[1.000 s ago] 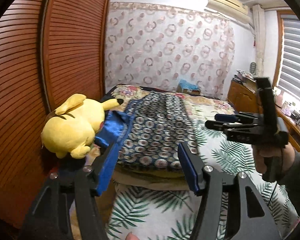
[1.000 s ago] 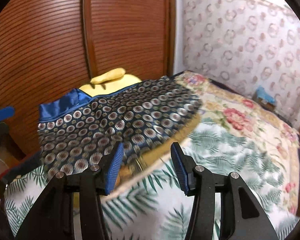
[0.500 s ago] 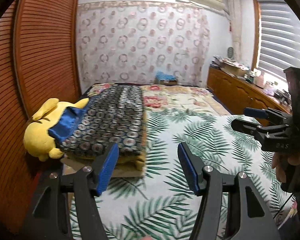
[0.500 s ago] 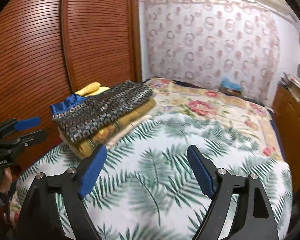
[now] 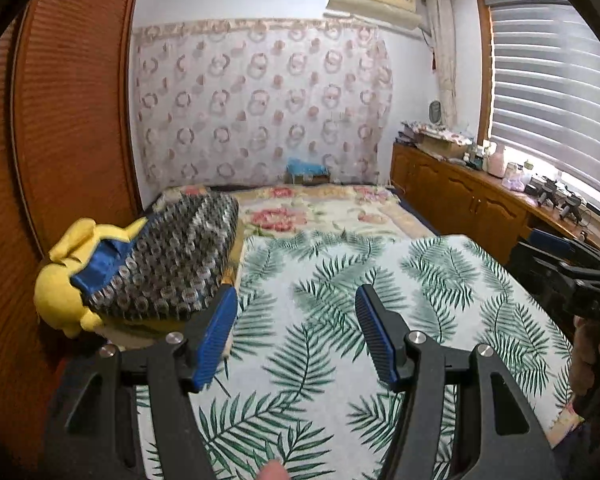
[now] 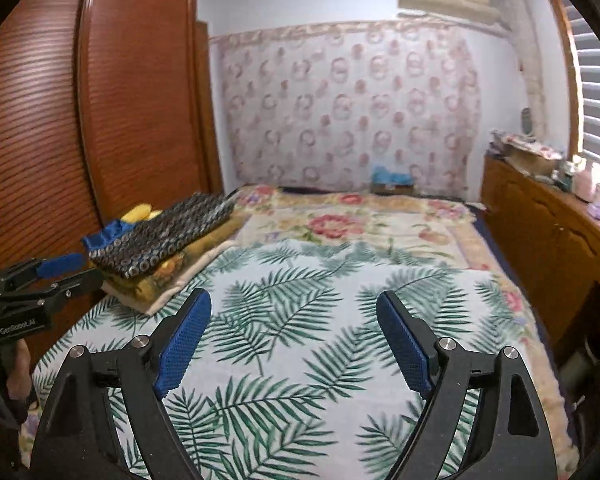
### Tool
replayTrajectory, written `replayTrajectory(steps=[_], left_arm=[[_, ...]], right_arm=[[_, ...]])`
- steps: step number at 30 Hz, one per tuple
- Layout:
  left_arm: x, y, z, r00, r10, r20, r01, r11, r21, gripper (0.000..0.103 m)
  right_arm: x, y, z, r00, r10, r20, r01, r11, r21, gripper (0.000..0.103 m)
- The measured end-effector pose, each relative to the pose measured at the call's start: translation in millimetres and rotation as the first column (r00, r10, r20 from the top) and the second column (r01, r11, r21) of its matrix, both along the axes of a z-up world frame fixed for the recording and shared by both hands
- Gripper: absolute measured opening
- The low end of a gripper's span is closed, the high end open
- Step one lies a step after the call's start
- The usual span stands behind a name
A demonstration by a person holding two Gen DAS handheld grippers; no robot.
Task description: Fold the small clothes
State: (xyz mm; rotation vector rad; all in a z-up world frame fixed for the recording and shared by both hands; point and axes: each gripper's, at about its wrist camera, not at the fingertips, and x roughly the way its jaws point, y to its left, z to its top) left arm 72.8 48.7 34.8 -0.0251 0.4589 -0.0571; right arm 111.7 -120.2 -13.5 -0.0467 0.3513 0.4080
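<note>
**Both grippers empty, folded garment on the stack**

Right now we hold both tools above the bed with nothing in either one. Our left gripper [image 5: 294, 330] has its blue-padded fingers [image 5: 216, 334] spread wide apart, and only the palm-leaf bedspread [image 5: 328, 280] shows between them. Our right gripper [image 6: 294, 334] is spread wider still — its blue pads [image 6: 182, 342] also frame bare leaf print, touching nothing. Each tool shows in the other's camera: the left one at the left edge of the right wrist view, the right one at the right edge of the left wrist view.

The patterned garment [image 5: 168, 264] — dark cloth covered in small ringed circles, with a bright blue lining [image 5: 96, 270] showing at its near end — lies folded flat and long on top of a pile of folded textiles [image 6: 168, 276] at the left edge of the bed, beside the brown slatted wardrobe [image 6: 112, 112]. From the right wrist view [image 6: 168, 234] its top looks smooth, its edges roughly in line with the yellowish layers beneath. A yellow plush toy [image 5: 66, 276] sits against the pile's near left side, partly under the blue end. The garment lies well apart from both grippers.
</note>
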Motion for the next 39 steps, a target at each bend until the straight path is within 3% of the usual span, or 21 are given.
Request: replayTrajectory(steps=[6,12,39], left_arm=[[-11.5,-10.0,24.1,0.999,0.02,0.049,-0.021,0.999,0.025,0.061],[-16.1,-12.8,32.4,0.998,-0.011,0.063,0.011,1.0,0.001,0.061],[-19.9,-14.3,28.6,0.997,0.021,0.068,-0.023,0.999,0.03,0.061]], right_arm=[[-21.3,-22.2,18.8,0.997,-0.049,0.053,0.047,0.998,0.031,0.087],[-35.2,-36.3,32.0,0.993,-0.078,0.093,0.073,0.995,0.061,0.087],[-43.6,-44.9,27.0,0.992,-0.089,0.094,0.083,0.995,0.062,0.087]])
